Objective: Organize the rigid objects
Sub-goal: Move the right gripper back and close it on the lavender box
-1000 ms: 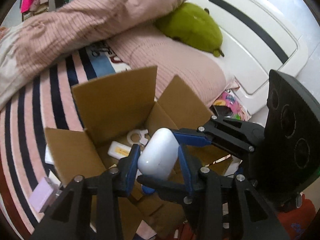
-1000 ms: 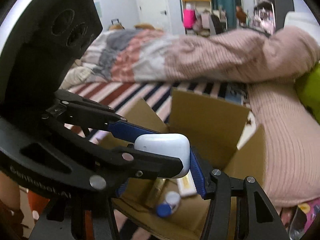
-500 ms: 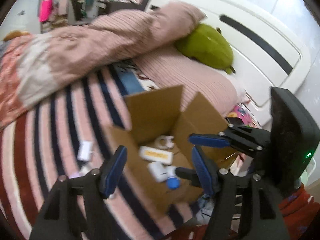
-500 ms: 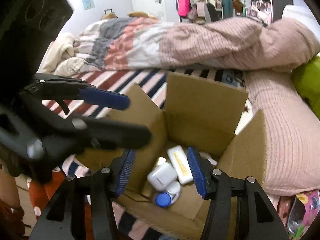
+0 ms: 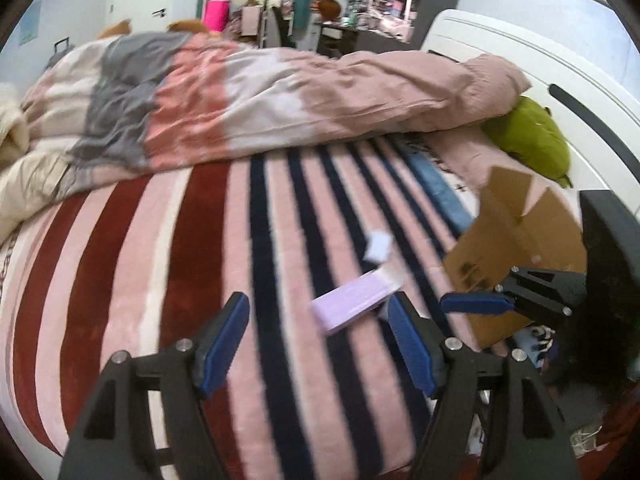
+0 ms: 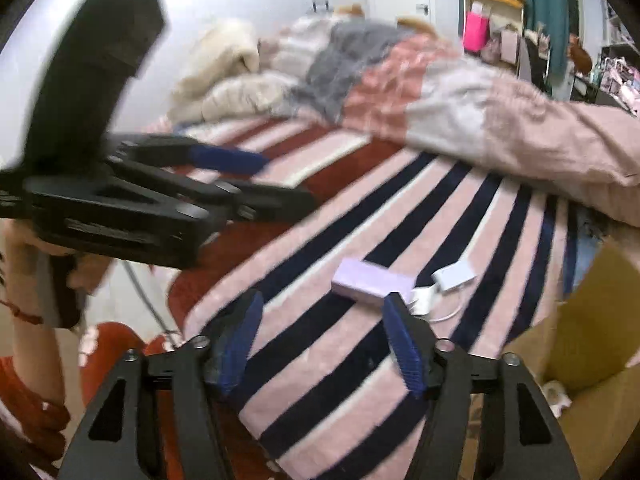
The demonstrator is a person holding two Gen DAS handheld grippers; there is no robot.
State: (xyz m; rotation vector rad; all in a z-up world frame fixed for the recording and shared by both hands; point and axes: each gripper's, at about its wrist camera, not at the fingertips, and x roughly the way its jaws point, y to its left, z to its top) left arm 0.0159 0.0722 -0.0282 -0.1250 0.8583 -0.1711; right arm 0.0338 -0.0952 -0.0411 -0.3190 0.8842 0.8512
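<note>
A lilac rectangular box [image 5: 354,300] lies on the striped bedspread [image 5: 200,248], just ahead of my left gripper [image 5: 316,344], which is open and empty. A small white adapter [image 5: 378,246] with a cable lies beyond it. The open cardboard box [image 5: 520,240] stands at the right. In the right wrist view the lilac box [image 6: 372,282] and the white adapter [image 6: 456,274] lie ahead of my open, empty right gripper [image 6: 324,340]. The cardboard box [image 6: 592,360] is at the lower right. The left gripper [image 6: 240,184] shows at the left there.
A rumpled pink, grey and cream duvet [image 5: 240,92] lies across the far side of the bed. A green plush toy [image 5: 532,140] rests by the white headboard [image 5: 540,68]. The bed's near edge is just below both grippers. A person's arm in red [image 6: 28,360] is at the left.
The left gripper let the white case drop into the cardboard box, then swung left over the bedspread. The right gripper also turned left, away from the box. Both now face the lilac box.
</note>
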